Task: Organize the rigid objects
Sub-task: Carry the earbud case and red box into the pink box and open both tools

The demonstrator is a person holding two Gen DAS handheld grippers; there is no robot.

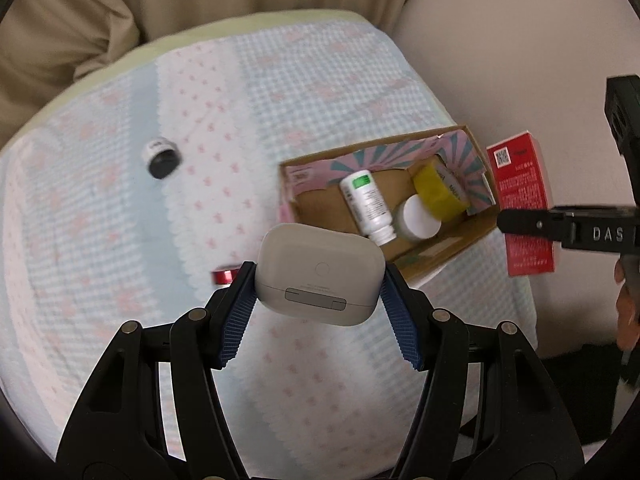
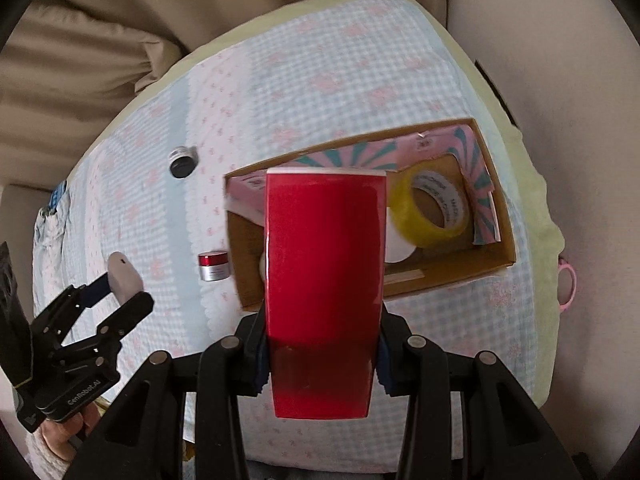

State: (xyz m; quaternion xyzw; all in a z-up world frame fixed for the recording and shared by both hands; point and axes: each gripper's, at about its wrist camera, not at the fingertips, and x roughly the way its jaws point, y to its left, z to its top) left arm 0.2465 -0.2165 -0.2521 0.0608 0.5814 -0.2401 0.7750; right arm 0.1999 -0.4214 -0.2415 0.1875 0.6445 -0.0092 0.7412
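Note:
My left gripper (image 1: 318,280) is shut on a white earbud case (image 1: 320,272), held above the cloth just left of the cardboard box (image 1: 452,248). My right gripper (image 2: 322,344) is shut on a red carton (image 2: 324,280), held over the box (image 2: 496,204); the carton (image 1: 520,200) also shows at the box's right end in the left wrist view. Inside the box lie a white bottle (image 1: 366,204), a white jar (image 1: 418,216) and a yellow tape roll (image 2: 434,208). A black-lidded jar (image 1: 162,156) and a small red jar (image 2: 214,266) sit on the cloth.
The box stands on a padded surface covered by a pale blue and pink checked cloth (image 1: 120,240). Beige cushions (image 1: 60,40) rise behind it. A pink ring (image 2: 568,284) hangs off the right edge.

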